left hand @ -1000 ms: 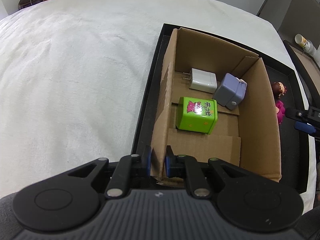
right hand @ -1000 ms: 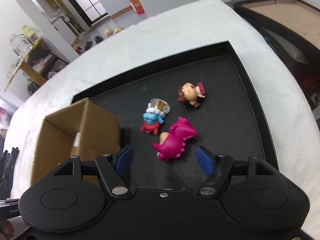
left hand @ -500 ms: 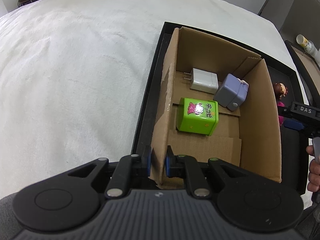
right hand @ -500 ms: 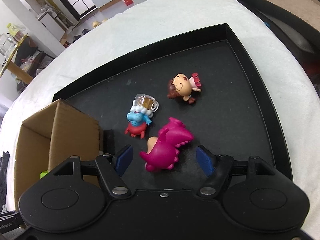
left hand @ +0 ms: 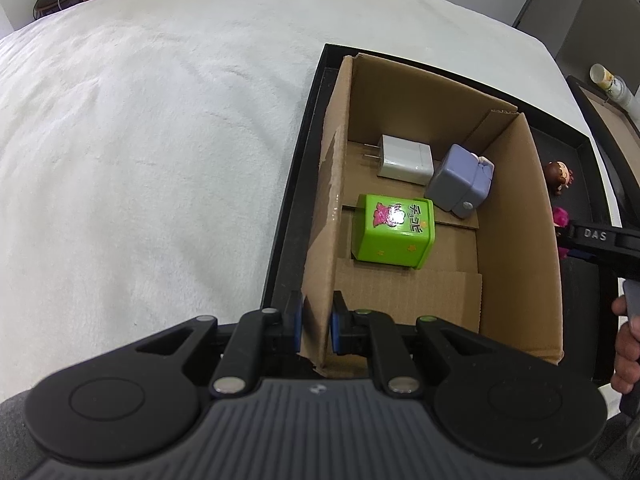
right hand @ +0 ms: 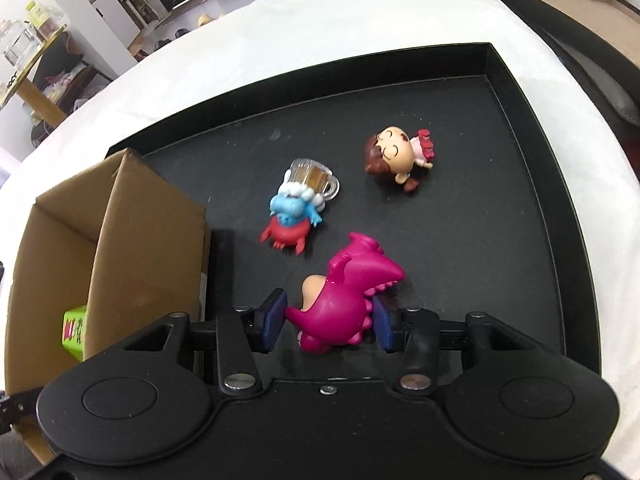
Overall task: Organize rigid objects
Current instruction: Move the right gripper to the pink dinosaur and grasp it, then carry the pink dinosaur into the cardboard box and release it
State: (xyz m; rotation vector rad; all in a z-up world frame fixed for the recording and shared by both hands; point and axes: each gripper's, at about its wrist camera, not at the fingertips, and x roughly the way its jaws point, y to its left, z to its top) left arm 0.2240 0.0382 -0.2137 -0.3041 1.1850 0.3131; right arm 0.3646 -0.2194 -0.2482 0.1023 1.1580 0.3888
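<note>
My left gripper (left hand: 317, 330) is shut on the near left wall of the open cardboard box (left hand: 516, 240). Inside the box lie a green cube (left hand: 394, 232), a white charger (left hand: 406, 156) and a lilac cube (left hand: 460, 184). The box stands in a black tray (right hand: 540, 184). My right gripper (right hand: 329, 322) is closing its jaws on a pink dinosaur figure (right hand: 344, 300) that lies on the tray, and both pads touch its sides. Beyond it lie a blue and red figure with a beer mug (right hand: 292, 216) and a brown-haired doll figure (right hand: 394, 156).
The tray rests on a white fleecy cover (left hand: 140, 160). A second dark tray (right hand: 580, 12) and a bottle (left hand: 610, 82) stand off to the right. A person's hand (left hand: 626, 344) holds the right gripper beside the box. Shelves and furniture stand far behind.
The right gripper came down over the pink dinosaur and its jaws narrowed from wide apart to touching the figure. The left gripper kept its hold on the box wall.
</note>
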